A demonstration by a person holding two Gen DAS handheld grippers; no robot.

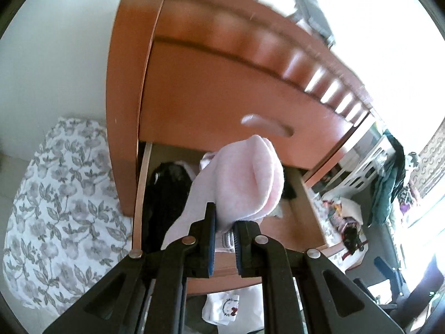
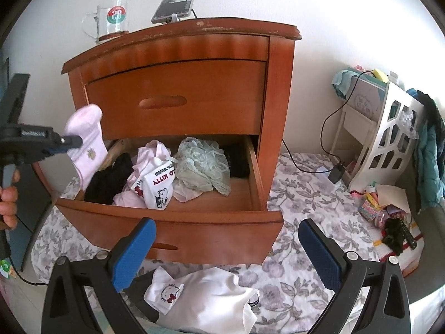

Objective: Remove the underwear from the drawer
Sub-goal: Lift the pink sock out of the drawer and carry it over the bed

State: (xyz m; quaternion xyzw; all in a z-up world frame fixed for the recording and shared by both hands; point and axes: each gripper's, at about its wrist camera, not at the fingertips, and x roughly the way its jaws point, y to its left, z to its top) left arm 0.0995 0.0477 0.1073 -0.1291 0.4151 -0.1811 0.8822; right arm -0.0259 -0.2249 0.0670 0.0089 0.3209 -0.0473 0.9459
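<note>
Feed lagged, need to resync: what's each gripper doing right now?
Left gripper: shut on the pink sock, held above the open drawer.
Right gripper: open, holding nothing.

Bright daylight floods both fisheye views, seemingly from the right, blowing the white wall (image 1: 389, 41) to glare. The orange-brown wooden nightstand (image 1: 222, 89) smears with motion blur in the left view; the right view is sharp. Edges bend and darken.
</note>
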